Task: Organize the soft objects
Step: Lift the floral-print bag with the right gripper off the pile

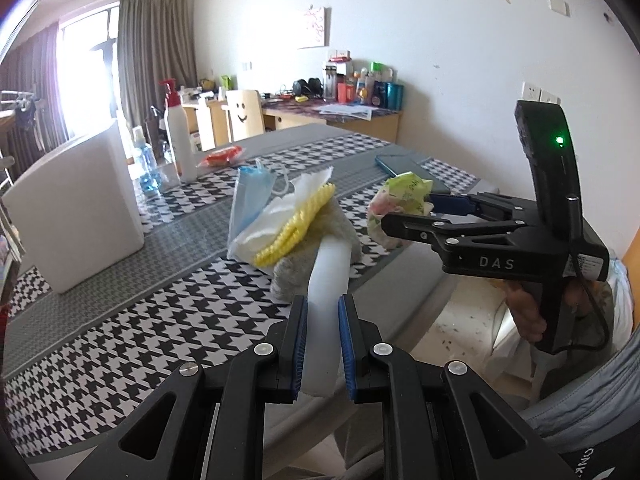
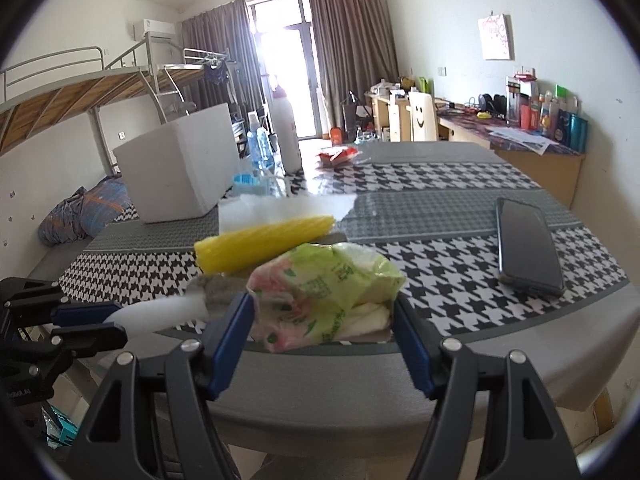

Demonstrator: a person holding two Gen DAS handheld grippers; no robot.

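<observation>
My left gripper (image 1: 323,316) is shut on a white foam strip (image 1: 326,280) that reaches forward under a pile of soft things: a grey cloth (image 1: 300,268), a yellow ribbed foam roll (image 1: 296,228), white tissue (image 1: 276,216) and a blue face mask (image 1: 252,196). My right gripper (image 2: 324,316) is shut on a green and pink tissue pack (image 2: 324,292) above the table's near edge, right of the pile. The same pack (image 1: 404,196) and right gripper (image 1: 404,216) show in the left wrist view. The yellow roll (image 2: 264,244) and left gripper (image 2: 116,320) show in the right wrist view.
A white foam box (image 1: 76,208) stands at the table's left. A phone (image 2: 528,248) lies at the right. A white pump bottle (image 1: 180,136), a blue bottle (image 1: 144,164) and a red packet (image 1: 220,156) stand at the far end. The tablecloth (image 1: 160,312) is houndstooth.
</observation>
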